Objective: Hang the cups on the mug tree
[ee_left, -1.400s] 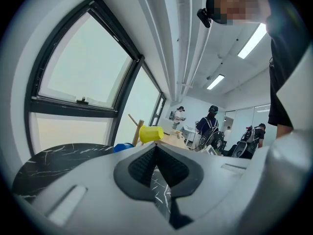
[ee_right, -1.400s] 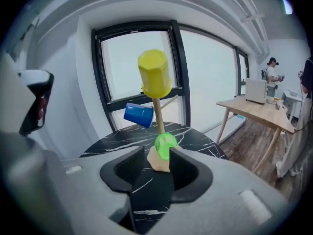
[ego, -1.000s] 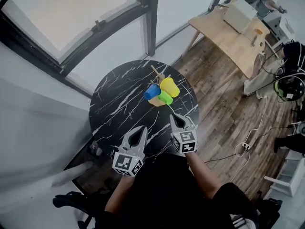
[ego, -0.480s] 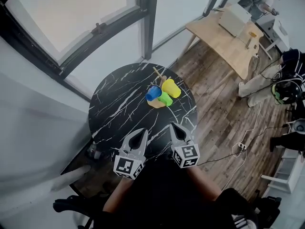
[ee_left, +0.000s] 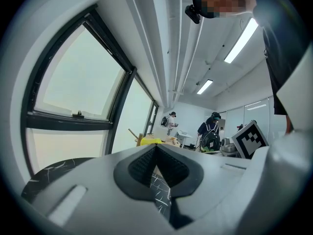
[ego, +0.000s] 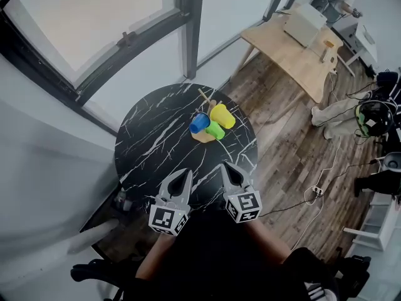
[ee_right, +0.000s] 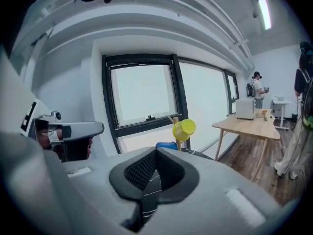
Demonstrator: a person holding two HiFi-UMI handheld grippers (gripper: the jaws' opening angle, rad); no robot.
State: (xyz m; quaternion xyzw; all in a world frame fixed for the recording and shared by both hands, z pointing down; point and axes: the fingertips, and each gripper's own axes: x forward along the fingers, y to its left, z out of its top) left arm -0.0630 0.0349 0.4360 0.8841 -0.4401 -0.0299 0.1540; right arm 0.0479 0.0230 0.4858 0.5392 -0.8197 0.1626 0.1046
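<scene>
Left claw and right claw both closed, empty, at bench near edge. Mug tree holding yellow cup, blue cup, green cup stands well ahead.

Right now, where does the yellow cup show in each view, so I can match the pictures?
Head view: yellow cup, just above and right of centre.
Left gripper view: yellow cup, a thin sliver below centre.
Right gripper view: yellow cup, slightly right of and below centre.
Shared landmark: the mug tree, its bare wooden peg slanting up beside the cup.
</scene>
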